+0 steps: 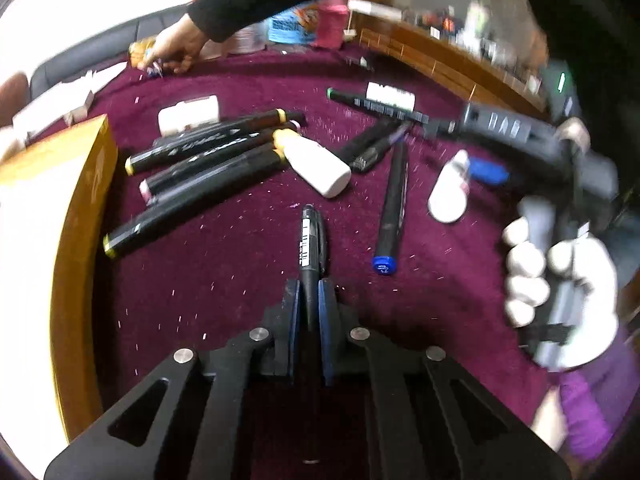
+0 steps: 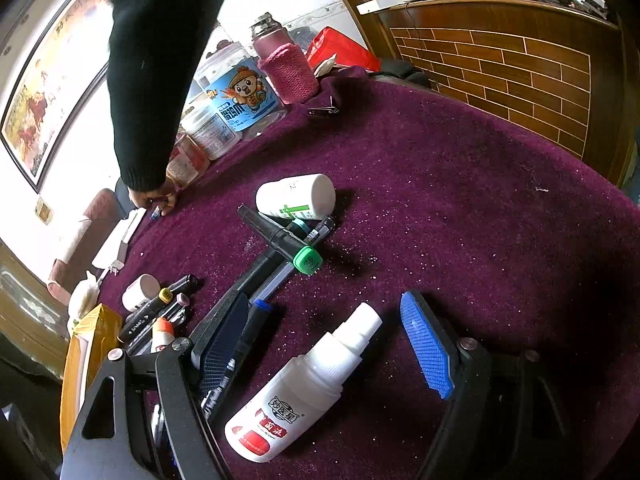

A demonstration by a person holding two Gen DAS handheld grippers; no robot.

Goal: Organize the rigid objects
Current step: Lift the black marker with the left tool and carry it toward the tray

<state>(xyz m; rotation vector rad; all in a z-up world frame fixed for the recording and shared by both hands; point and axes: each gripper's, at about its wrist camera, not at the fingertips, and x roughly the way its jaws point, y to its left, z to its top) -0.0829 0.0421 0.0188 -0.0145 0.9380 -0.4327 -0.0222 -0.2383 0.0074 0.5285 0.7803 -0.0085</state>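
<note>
My left gripper is shut on a black pen, whose tip points away over the purple cloth. Black markers lie in a row at the left, beside a white bottle with an orange cap. A blue-capped marker lies to the right. My right gripper stands open around a white spray bottle that lies on its side, and neither pad touches it. Beyond it lie a green-capped marker and a white pill bottle.
A yellow box stands at the table's left edge. Another person's black-sleeved arm reaches down to the far edge, its hand on the cloth. Jars and a pink-sleeved flask crowd the back. A brick-patterned wooden counter stands behind.
</note>
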